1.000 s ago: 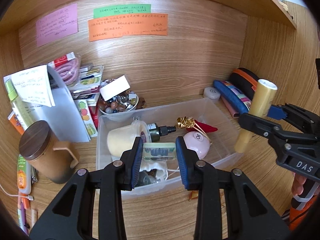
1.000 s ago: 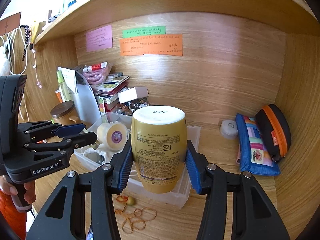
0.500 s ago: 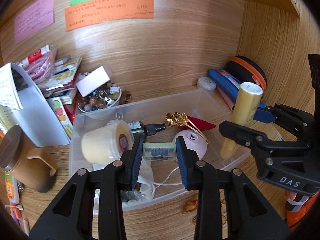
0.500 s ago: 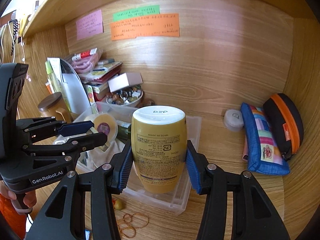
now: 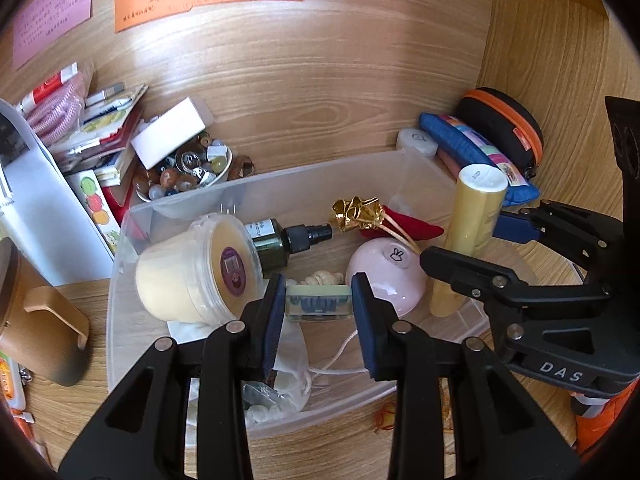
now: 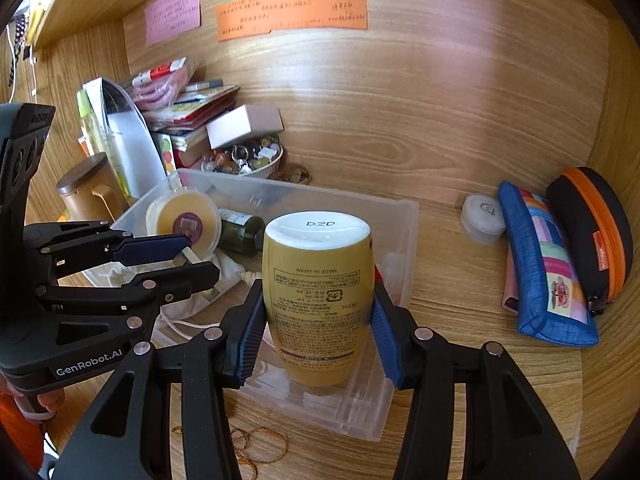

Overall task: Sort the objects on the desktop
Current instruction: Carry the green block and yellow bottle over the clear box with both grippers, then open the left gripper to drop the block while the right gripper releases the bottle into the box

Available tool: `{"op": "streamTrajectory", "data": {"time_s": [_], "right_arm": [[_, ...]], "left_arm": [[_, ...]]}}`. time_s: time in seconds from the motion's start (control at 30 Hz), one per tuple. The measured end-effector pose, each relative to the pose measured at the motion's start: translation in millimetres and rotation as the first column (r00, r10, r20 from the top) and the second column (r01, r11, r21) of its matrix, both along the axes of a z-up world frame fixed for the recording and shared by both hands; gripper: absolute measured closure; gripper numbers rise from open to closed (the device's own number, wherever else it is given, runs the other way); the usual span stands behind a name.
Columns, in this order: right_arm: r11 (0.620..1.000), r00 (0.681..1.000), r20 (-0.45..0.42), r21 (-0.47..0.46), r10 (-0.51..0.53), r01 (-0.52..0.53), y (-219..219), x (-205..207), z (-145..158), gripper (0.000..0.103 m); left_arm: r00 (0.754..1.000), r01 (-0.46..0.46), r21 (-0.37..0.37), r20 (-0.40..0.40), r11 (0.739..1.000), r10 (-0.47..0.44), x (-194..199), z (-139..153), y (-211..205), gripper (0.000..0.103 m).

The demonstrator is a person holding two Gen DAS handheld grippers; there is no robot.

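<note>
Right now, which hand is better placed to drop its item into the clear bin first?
Left, probably. The left gripper holds its small clear box above the clear bin's middle; the right gripper's yellow tube hangs near the bin's edge.

We see a clear plastic bin (image 5: pixel 120 280) on the desk. A gold tube (image 6: pixel 318 300), white cap up, is pinched over its right end. A small clear box with blue print (image 5: pixel 319 303) is clamped above the bin's middle.
</note>
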State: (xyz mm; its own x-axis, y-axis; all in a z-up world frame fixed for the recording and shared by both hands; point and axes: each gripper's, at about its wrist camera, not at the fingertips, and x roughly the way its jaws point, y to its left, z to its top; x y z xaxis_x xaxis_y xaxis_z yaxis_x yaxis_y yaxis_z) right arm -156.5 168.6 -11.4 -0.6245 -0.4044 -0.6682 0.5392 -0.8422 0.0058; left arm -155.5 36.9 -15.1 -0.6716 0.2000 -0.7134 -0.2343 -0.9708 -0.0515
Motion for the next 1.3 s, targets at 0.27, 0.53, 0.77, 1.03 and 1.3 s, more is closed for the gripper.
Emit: {"op": "streamTrajectory", "data": {"time_s": [0.27, 0.53, 0.77, 1.03, 1.3], "right_arm": [[1.0, 1.0, -0.002, 0.028, 0.004, -0.004, -4.4, -2.4, -5.6, 0.057], [0.996, 0.999, -0.032, 0.093, 0.017, -0.014, -14.0, -0.5, -11.6, 0.057], [0.995, 0.999, -0.051, 0.101, 0.018, -0.013, -15.0, 0.7, -10.9, 0.057], [0.995, 0.998, -0.054, 0.1, 0.024, -0.018, -14.5, 2.6, -9.9, 0.052], [0.995, 0.996, -0.083, 0.099, 0.024, -0.016, -12.9, 9.9, -1.9, 0.049]], "left_arm": [[0.999, 0.001, 0.015, 0.034, 1.0, -0.002, -6.1, -6.5, 0.3, 0.07], [0.999, 0.008, 0.036, 0.044, 0.999, -0.01, -7.0, -7.4, -2.6, 0.07], [0.998, 0.007, 0.069, 0.059, 0.998, -0.012, -7.6, -8.7, -7.5, 0.07], [0.999, -0.002, 0.106, 0.053, 0.994, -0.004, -5.8, -1.8, -15.0, 0.063], [0.999, -0.017, 0.111, 0.039, 0.994, 0.012, -0.1, 7.9, -16.5, 0.058]]}}
